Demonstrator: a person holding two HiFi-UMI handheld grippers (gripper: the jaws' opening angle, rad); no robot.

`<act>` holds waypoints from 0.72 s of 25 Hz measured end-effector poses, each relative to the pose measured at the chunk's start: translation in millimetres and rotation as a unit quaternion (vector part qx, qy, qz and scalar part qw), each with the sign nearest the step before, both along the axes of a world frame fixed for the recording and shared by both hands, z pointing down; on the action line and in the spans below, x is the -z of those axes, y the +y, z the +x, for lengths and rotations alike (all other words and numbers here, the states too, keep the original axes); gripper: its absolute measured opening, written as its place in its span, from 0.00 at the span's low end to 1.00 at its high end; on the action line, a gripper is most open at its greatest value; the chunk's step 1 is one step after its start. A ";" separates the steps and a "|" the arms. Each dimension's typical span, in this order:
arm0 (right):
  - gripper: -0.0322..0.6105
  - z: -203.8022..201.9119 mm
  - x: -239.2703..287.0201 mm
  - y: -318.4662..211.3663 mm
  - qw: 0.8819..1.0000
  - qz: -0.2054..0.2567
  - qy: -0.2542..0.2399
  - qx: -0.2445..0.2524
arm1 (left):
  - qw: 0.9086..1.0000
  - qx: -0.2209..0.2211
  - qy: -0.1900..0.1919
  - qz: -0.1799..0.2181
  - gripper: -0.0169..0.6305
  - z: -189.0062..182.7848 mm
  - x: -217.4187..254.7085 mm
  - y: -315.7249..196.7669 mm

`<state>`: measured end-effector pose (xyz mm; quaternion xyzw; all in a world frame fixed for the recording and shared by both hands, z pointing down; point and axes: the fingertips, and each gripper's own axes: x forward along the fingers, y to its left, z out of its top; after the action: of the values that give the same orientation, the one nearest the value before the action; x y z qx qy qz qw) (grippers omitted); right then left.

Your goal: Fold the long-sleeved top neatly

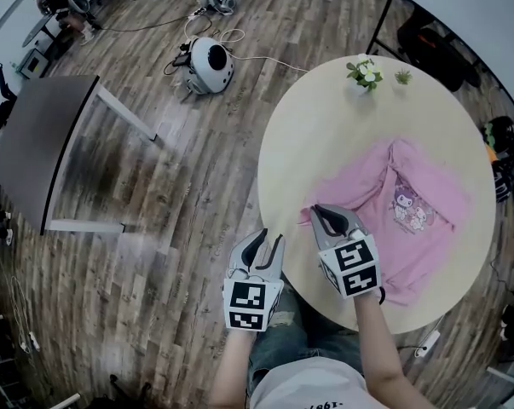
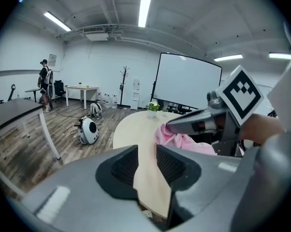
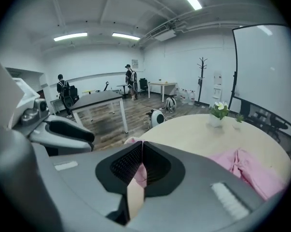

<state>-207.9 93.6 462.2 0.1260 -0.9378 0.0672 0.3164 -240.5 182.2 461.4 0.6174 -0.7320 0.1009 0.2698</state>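
Note:
A pink long-sleeved top (image 1: 384, 177) with a cartoon print lies spread on the round beige table (image 1: 325, 126). My right gripper (image 1: 318, 214) is at the top's near-left edge, shut on a bunch of the pink fabric (image 3: 140, 175), which shows between its jaws (image 3: 142, 146). My left gripper (image 1: 265, 244) hovers off the table's near-left rim, over the floor, open and holding nothing. In the left gripper view its jaws (image 2: 146, 158) frame bare table (image 2: 135, 129), while the right gripper (image 2: 184, 123) pinches the top (image 2: 184, 141) just ahead.
Two small potted plants (image 1: 365, 73) stand at the table's far edge. A grey table (image 1: 43, 143) stands to the left, and a white round machine (image 1: 210, 65) with cables lies on the wood floor. Dark bags (image 1: 431, 45) sit beyond the table. People stand far back (image 3: 131, 81).

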 end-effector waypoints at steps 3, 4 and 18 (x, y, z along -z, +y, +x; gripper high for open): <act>0.10 -15.7 21.7 -17.5 0.999 -0.002 -0.032 -0.014 | 1.000 -0.006 -0.004 0.002 0.21 -5.3 5.1 -8.3; 0.10 -20.2 27.5 -23.2 0.999 0.000 -0.039 -0.019 | 1.000 -0.008 -0.007 0.003 0.21 -7.7 6.6 -11.2; 0.10 -81.6 105.0 -101.6 0.991 0.046 -0.113 -0.060 | 0.999 -0.046 -0.014 0.009 0.21 -34.8 18.9 -67.4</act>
<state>-289.5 -8.0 357.2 0.1881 -0.9604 0.0570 0.1973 -275.2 114.8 442.5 0.6513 -0.7076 0.1152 0.2486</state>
